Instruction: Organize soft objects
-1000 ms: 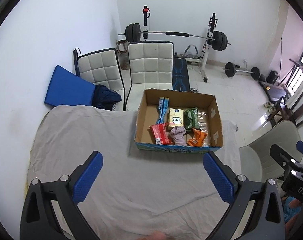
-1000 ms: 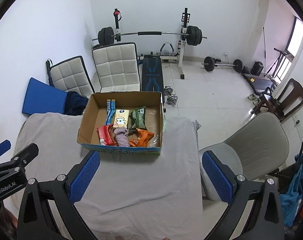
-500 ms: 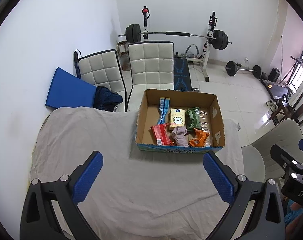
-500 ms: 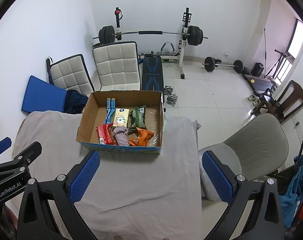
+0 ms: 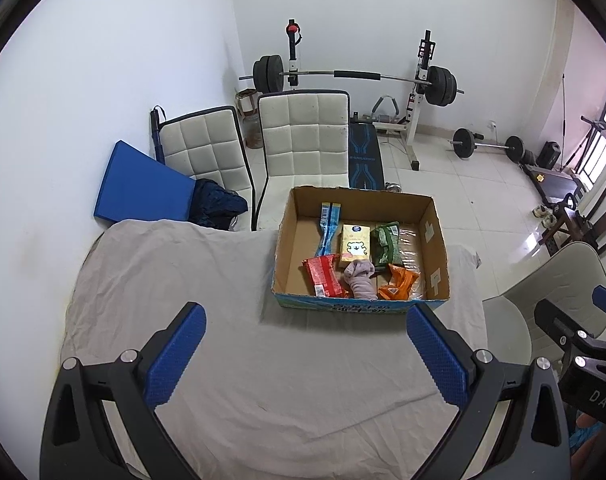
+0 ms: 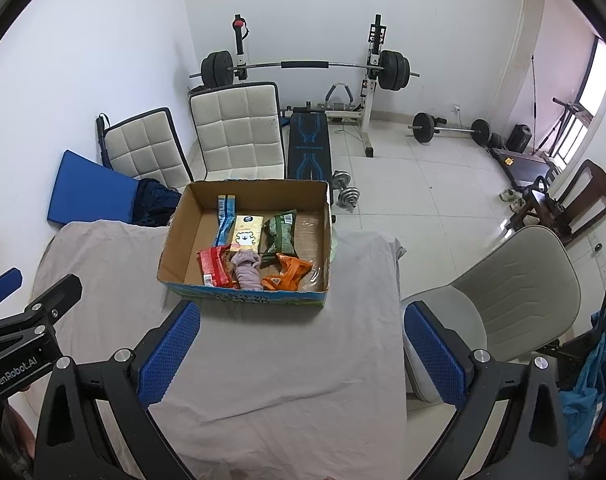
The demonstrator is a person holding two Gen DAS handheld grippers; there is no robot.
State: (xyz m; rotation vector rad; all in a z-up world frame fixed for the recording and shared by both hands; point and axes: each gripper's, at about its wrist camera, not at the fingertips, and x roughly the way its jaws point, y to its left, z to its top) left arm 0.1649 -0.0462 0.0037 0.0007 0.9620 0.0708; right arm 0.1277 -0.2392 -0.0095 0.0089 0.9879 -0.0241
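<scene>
An open cardboard box point(image 5: 438, 240) point(image 6: 179, 236) stands at the far side of a table with a grey cloth point(image 5: 207, 280) point(image 6: 287, 360). In it lie a red packet point(image 5: 323, 276) point(image 6: 214, 266), a blue packet point(image 5: 328, 224), a yellow carton point(image 5: 355, 243) point(image 6: 247, 235), a green packet point(image 5: 387, 240) point(image 6: 281, 232), an orange packet point(image 5: 397, 282) point(image 6: 287, 271) and a mauve sock point(image 5: 359, 279) point(image 6: 247, 268). My left gripper point(image 5: 305, 356) is open and empty, high above the near cloth. My right gripper point(image 6: 301, 352) is open and empty, also high and short of the box.
Two white padded chairs point(image 5: 303, 140) and a blue mat point(image 5: 143, 188) stand behind the table. A beige chair point(image 6: 503, 292) is at the table's right. A barbell rack point(image 5: 355, 76) and weight bench stand by the back wall.
Both grippers have risen and drawn back a little, so the box looks slightly farther off. Both stay open and empty. The box's contents have not moved.
</scene>
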